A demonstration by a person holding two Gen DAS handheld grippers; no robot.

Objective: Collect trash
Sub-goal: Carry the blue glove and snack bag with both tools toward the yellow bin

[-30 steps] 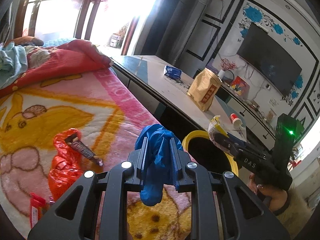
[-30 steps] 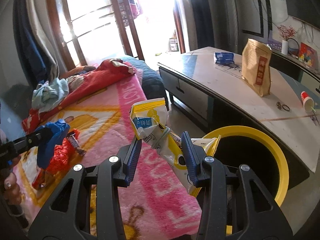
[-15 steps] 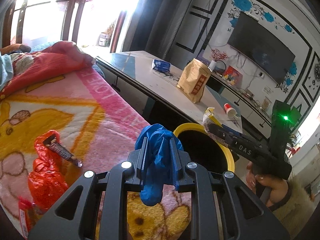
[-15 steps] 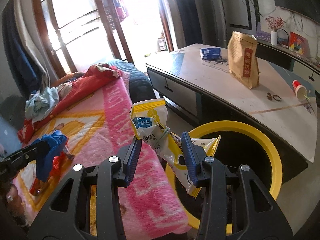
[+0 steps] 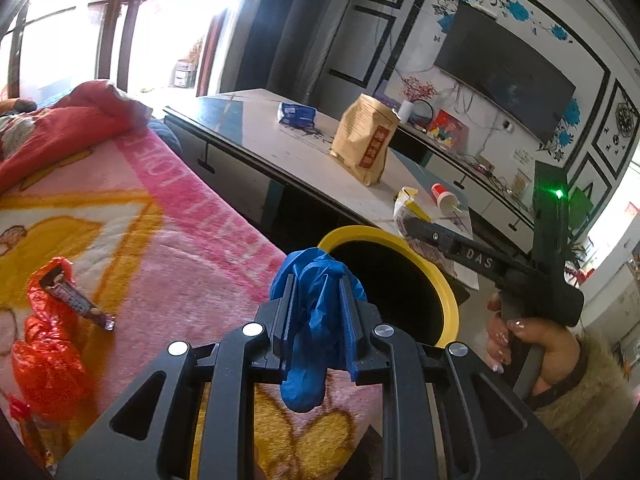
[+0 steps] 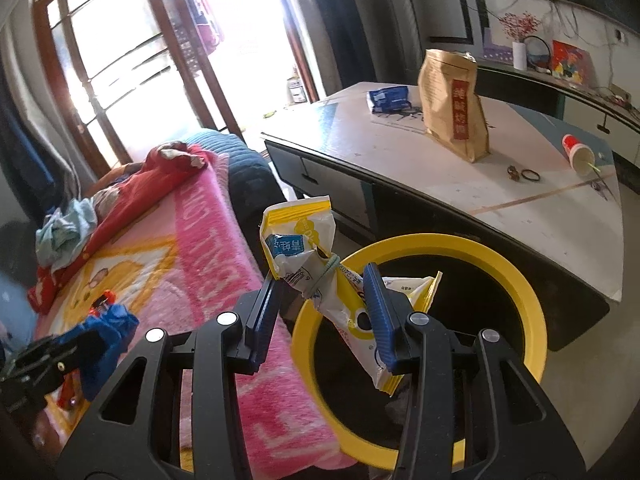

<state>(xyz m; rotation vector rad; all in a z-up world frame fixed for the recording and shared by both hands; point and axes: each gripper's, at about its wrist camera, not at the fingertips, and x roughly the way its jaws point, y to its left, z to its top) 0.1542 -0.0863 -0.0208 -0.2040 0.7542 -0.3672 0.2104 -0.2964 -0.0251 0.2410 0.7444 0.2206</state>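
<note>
The bin point(image 6: 516, 280) stands between the blanket-covered bed point(image 6: 192, 240) on its left and the low table point(image 6: 520, 184) behind it. On the table, a paper bag point(image 6: 454, 104) stands upright, a tissue pack point(image 6: 388, 98) behind it and a tipped cup point(image 6: 576, 152) to its right. On the blanket, a candy bar wrapper point(image 5: 78, 304) lies on a crumpled plastic bag point(image 5: 48, 352).

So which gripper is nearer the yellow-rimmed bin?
Right. The right gripper holds its yellow snack wrapper over the yellow-rimmed bin; the left gripper, clamping a blue glove, sits over the pink blanket beside it.
</note>
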